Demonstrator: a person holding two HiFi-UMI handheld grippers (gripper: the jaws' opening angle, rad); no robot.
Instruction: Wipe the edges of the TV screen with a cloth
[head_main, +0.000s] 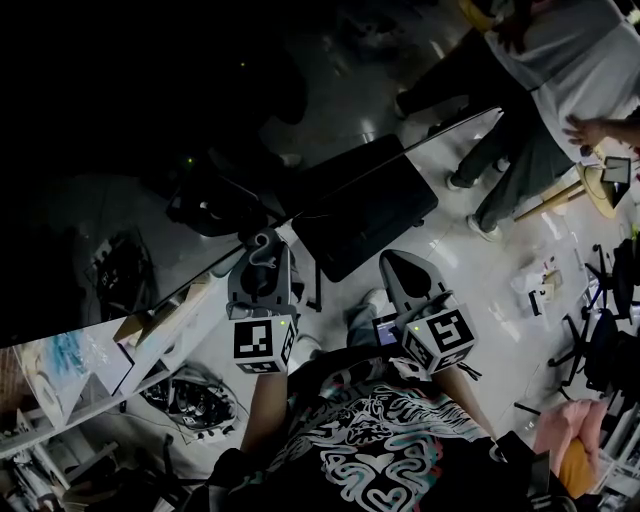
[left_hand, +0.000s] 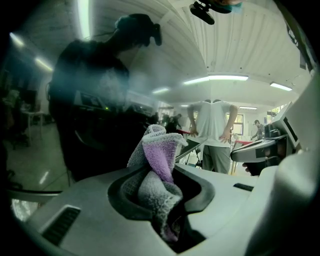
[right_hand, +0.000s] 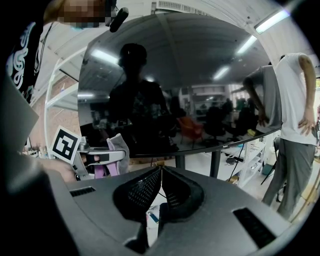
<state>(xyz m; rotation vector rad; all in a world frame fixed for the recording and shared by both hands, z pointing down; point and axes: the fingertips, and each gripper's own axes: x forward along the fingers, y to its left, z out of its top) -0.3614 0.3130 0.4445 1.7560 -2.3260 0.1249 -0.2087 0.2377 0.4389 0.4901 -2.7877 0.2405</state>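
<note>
The TV screen (head_main: 140, 150) is a big dark pane filling the upper left of the head view, its lower edge (head_main: 350, 165) running diagonally. My left gripper (head_main: 263, 262) sits just below that edge, shut on a grey and purple cloth (left_hand: 157, 167) that bunches up out of the jaws. To its right, my right gripper (head_main: 405, 265) is shut with nothing in it. In the right gripper view the screen (right_hand: 175, 90) reflects the room, while the jaws (right_hand: 160, 170) meet at their tips. At the left of that view, the cloth (right_hand: 117, 150) shows beneath the screen's bottom edge.
Under the screen lies a black stand base (head_main: 365, 215). People stand at the upper right (head_main: 540, 100), one in a white shirt (right_hand: 295, 125). A cluttered shelf (head_main: 80, 380) and cables (head_main: 190, 400) lie at the lower left, and chairs (head_main: 610, 330) at the right.
</note>
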